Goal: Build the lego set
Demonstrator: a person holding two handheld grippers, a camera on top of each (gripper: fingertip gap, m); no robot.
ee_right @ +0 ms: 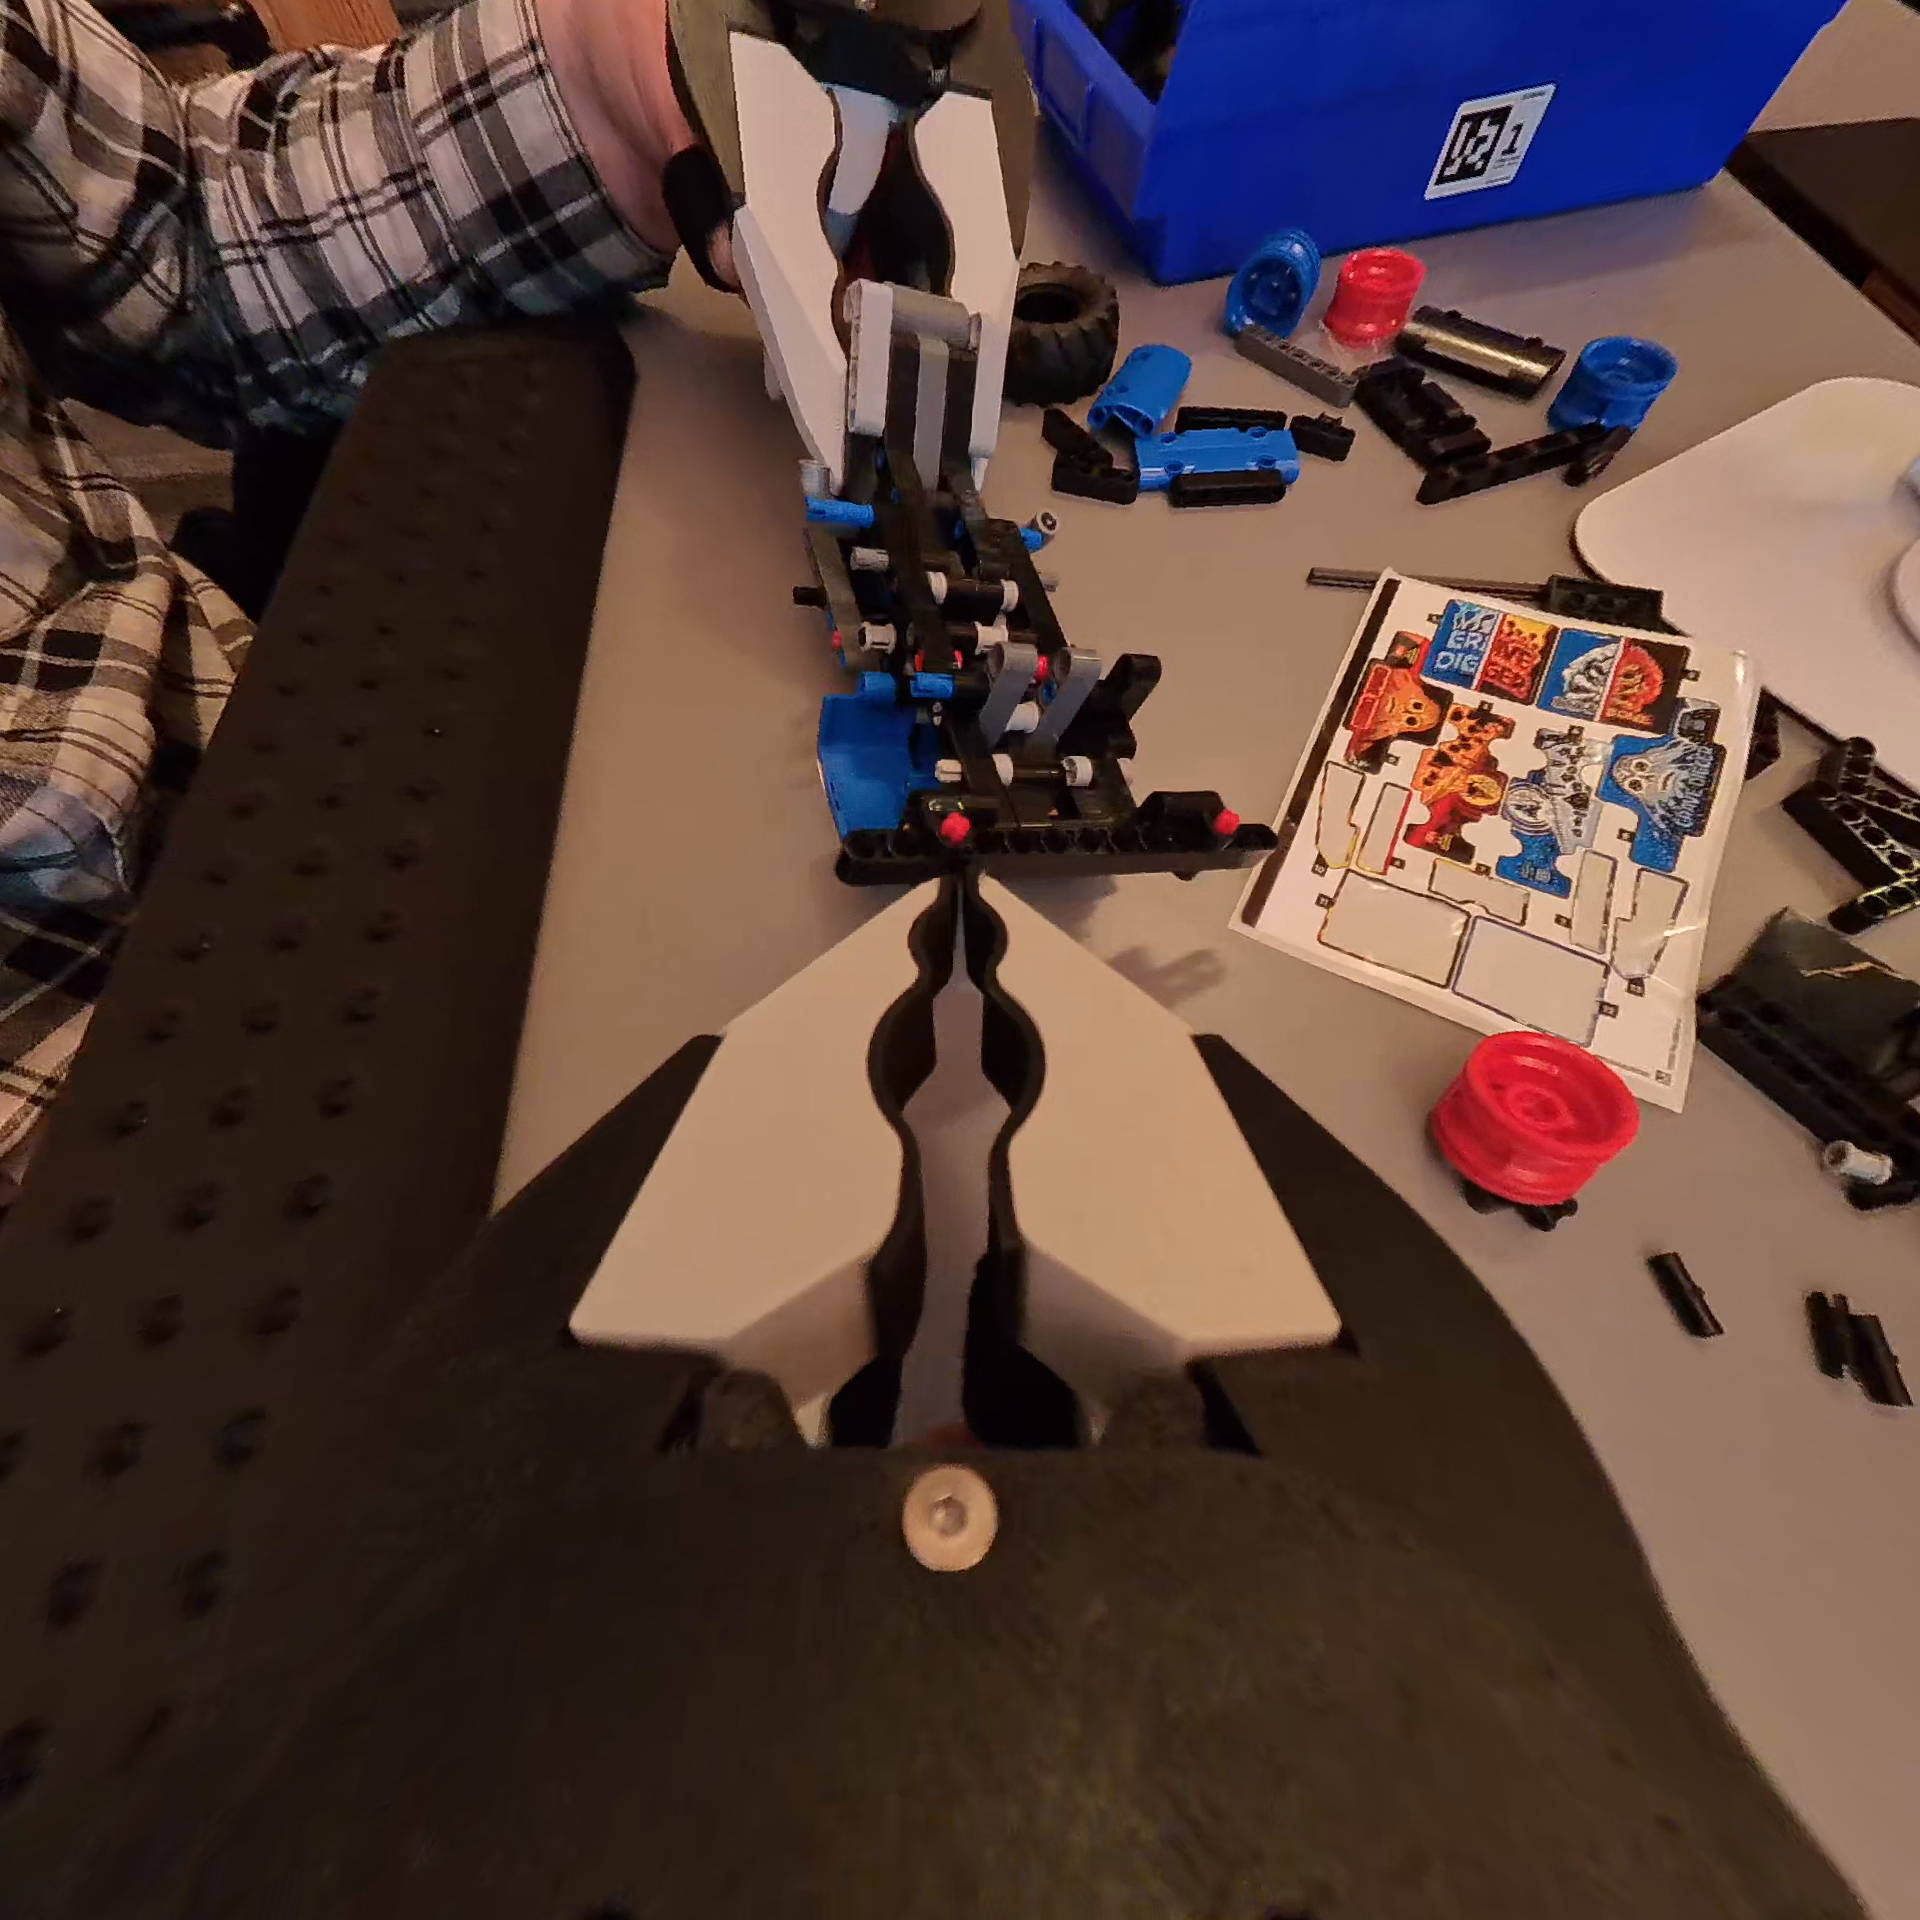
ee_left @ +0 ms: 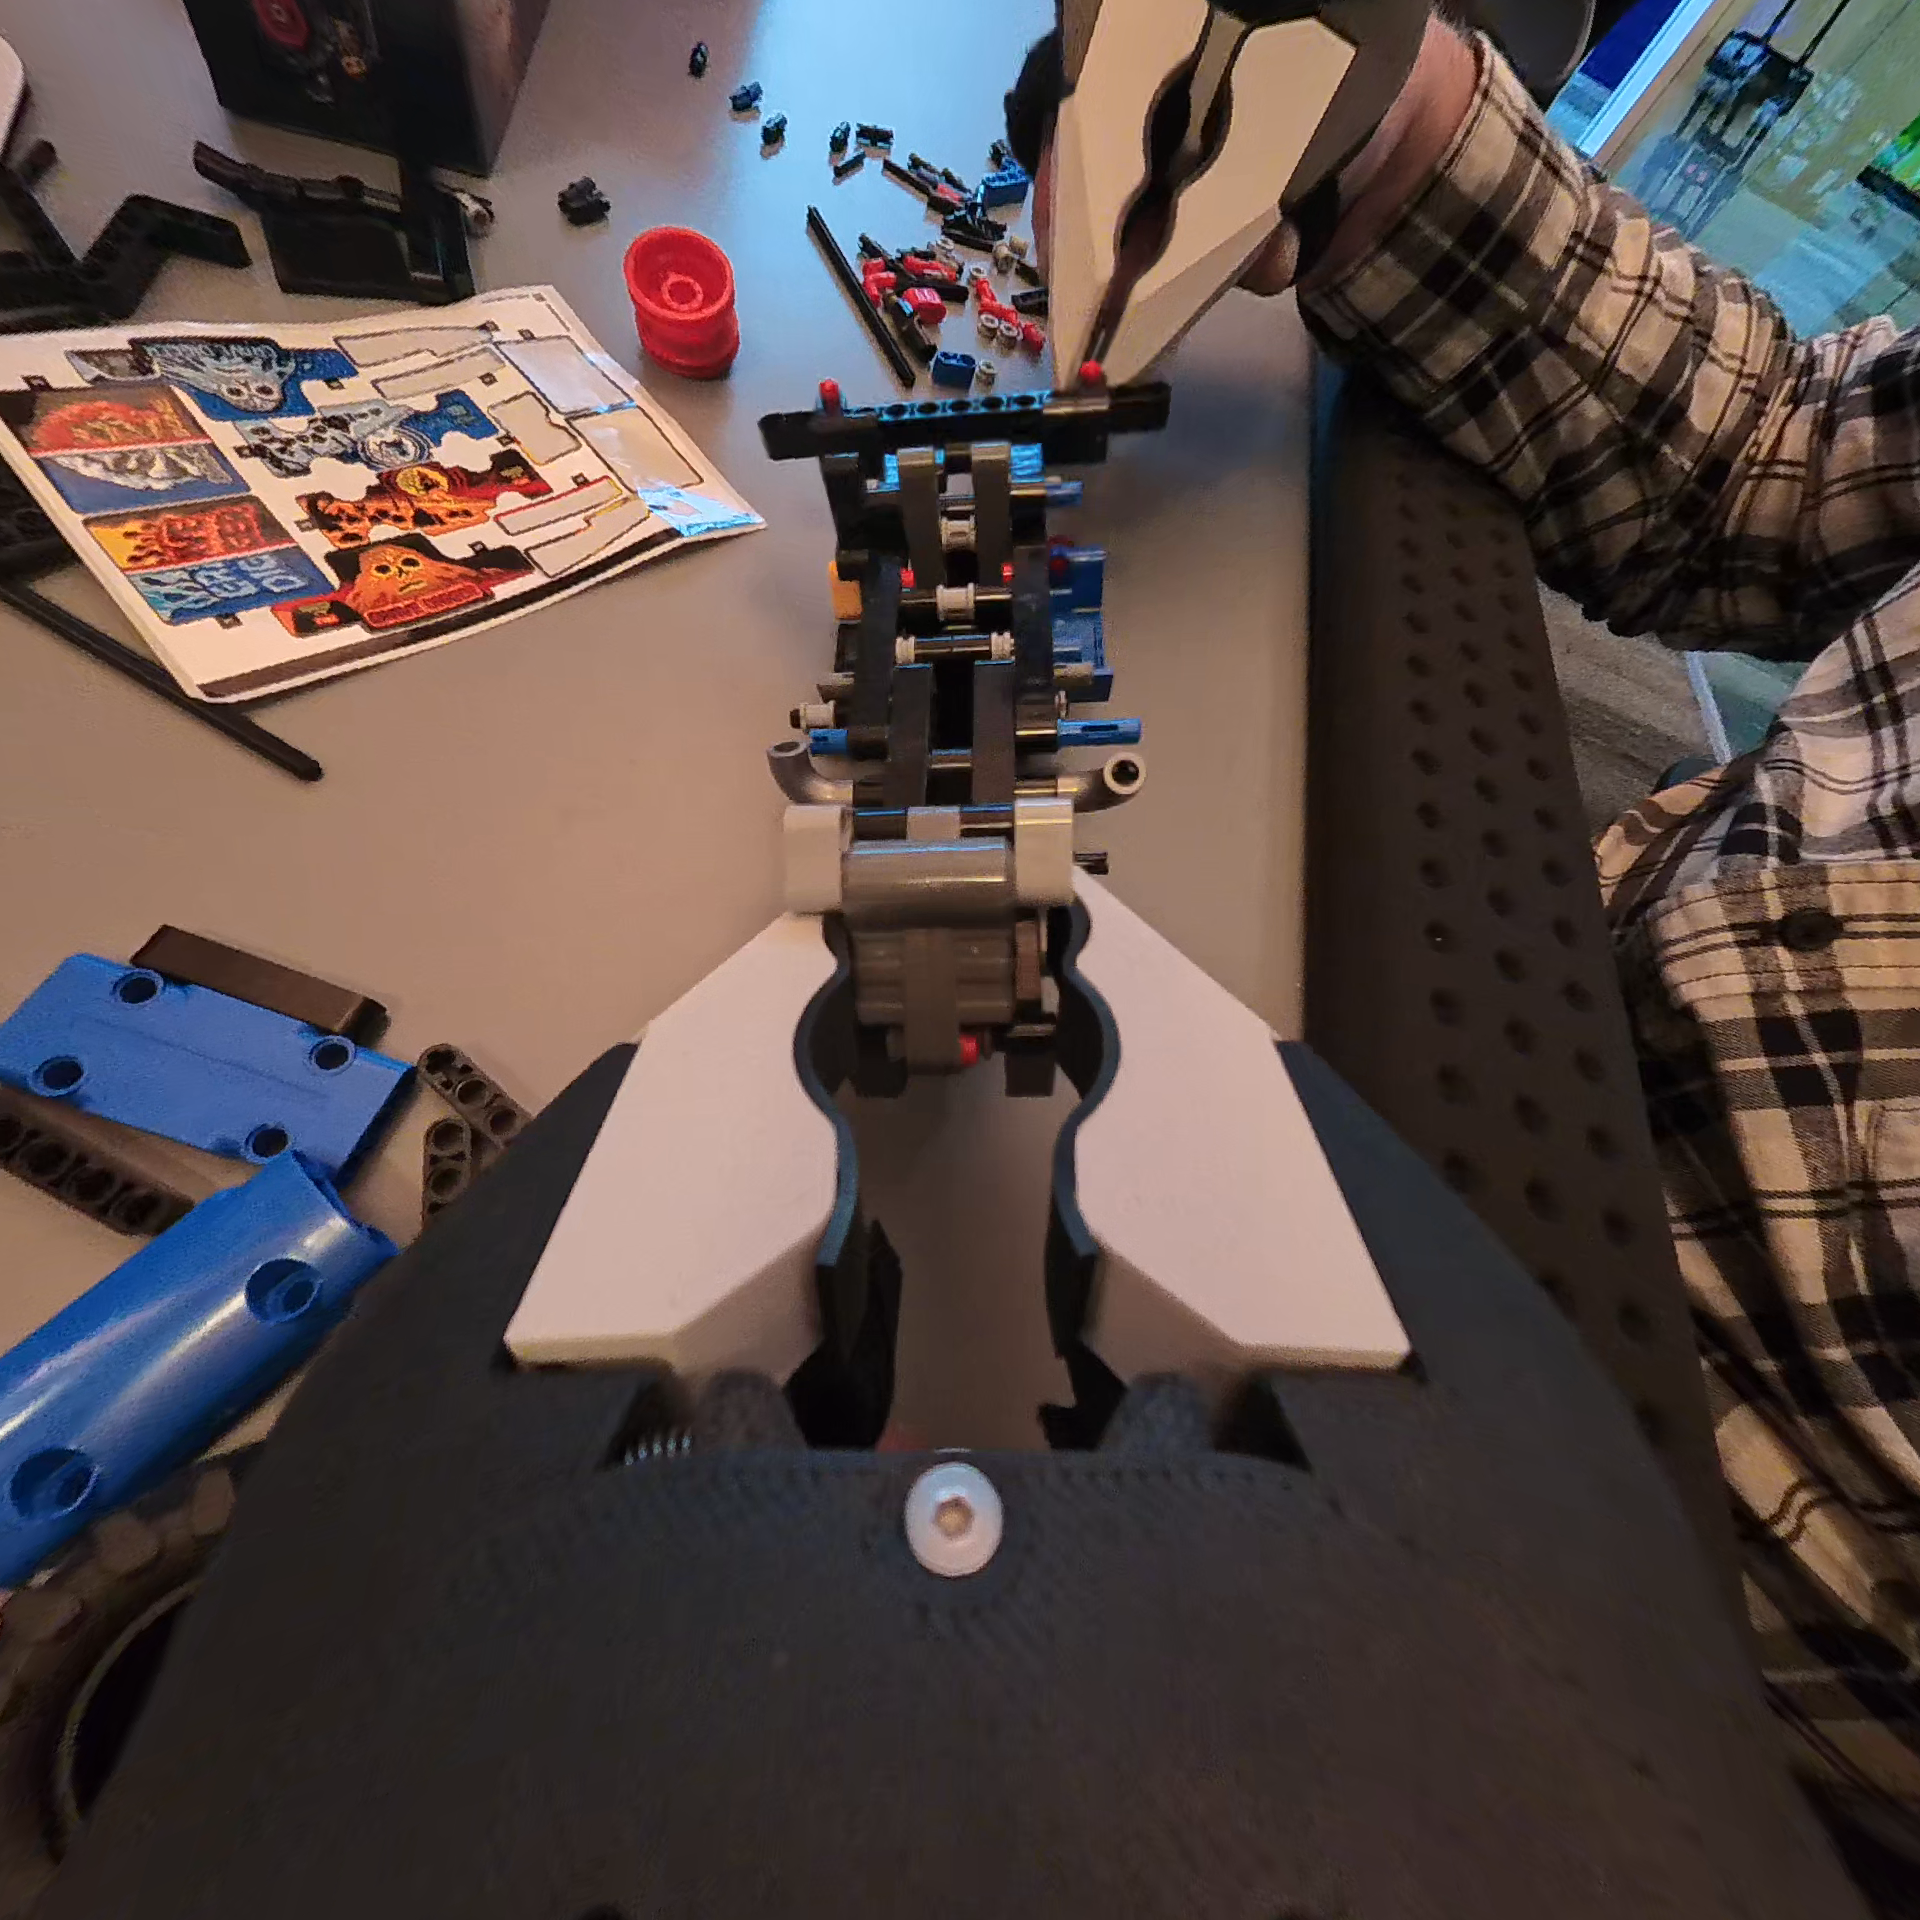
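A long black, blue and grey lego chassis [ee_left: 956, 623] lies on the grey table [ee_left: 582, 831], and it also shows in the right wrist view [ee_right: 935, 665]. My left gripper [ee_left: 951, 904] is shut on the chassis's grey near end; the right wrist view shows it [ee_right: 904, 416] clamping that end, which is raised. A black holed beam [ee_right: 1049, 842] crosses the far end with two red pins. My right gripper [ee_right: 961, 883] is shut, its tips at the beam just by one red pin [ee_right: 954, 826]. The left wrist view shows its tips [ee_left: 1086, 358] on that pin [ee_left: 1089, 371].
A sticker sheet [ee_right: 1507, 790] and a red wheel hub [ee_right: 1532, 1127] lie right of the chassis. A blue bin [ee_right: 1403, 104], wheels and loose beams are at the back. Blue panels [ee_left: 197, 1049] lie near left. A black perforated pad [ee_left: 1455, 831] and a plaid sleeve [ee_left: 1662, 416] flank the table edge. The gap from one gripper's tips to the other's is roughly 15 cm. The red wheel hub [ee_right: 1532, 1127] is about 12 cm from my right fingertips and 20 cm from my left. Look for it in the left wrist view [ee_left: 716, 268] too.
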